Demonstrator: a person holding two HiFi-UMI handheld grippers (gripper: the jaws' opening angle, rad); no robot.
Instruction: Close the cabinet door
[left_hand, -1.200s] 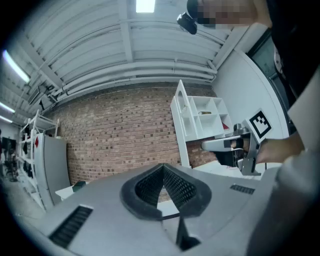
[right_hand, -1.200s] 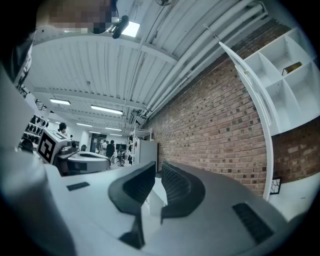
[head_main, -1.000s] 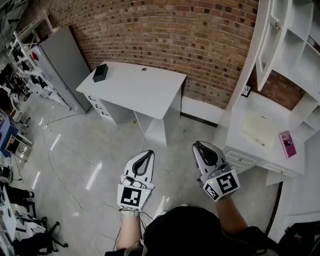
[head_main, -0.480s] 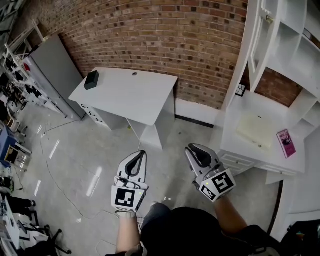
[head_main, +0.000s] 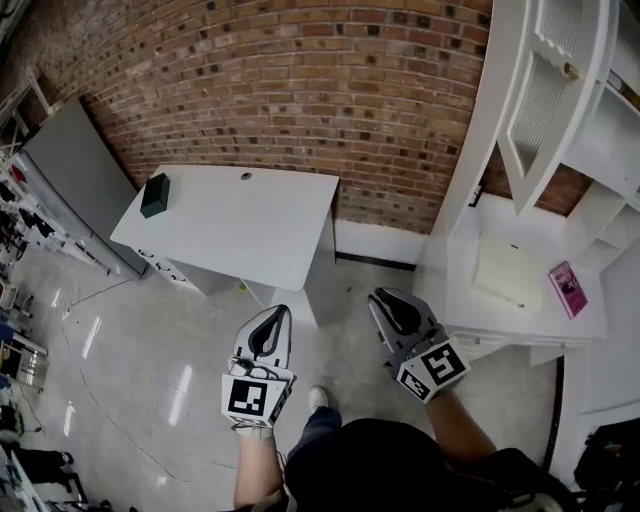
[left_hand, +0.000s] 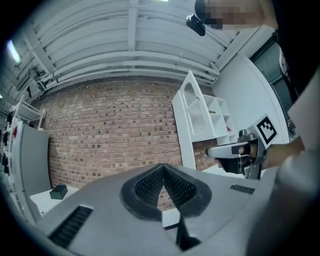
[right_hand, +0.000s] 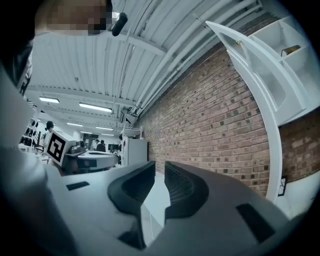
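I have open grey floor (head_main: 150, 340) around both tools, running to about 9 o'clock. A brick wall (head_main: 300, 90) closes off the far side at 12 o'clock. A white desk (head_main: 240, 225) stands against it at about 11 o'clock from my left gripper (head_main: 283, 310), its near corner well apart from the jaw tips. A dark box (head_main: 154, 195) sits at the desk's far left corner. A grey locker (head_main: 70, 185) stands further out, at 10 o'clock.

The white cabinet (head_main: 600, 150) fills the right side, and its lower counter edge (head_main: 455, 270) lies just beside my right gripper (head_main: 378, 296) at 3 o'clock. A cream pad (head_main: 510, 272) and a pink card (head_main: 565, 288) lie on that counter.

The cabinet door (head_main: 545, 110) stands swung open, high at about 1 o'clock from the right gripper and well apart from it. In the right gripper view, the cabinet door (right_hand: 255, 65) hangs up at 2 o'clock, with nothing touching it.

The left gripper (left_hand: 163, 167) has its jaws pressed together at the tips, with nothing between them. The right gripper (right_hand: 158, 165) has its jaws only a thin slit apart, empty, and touching nothing.
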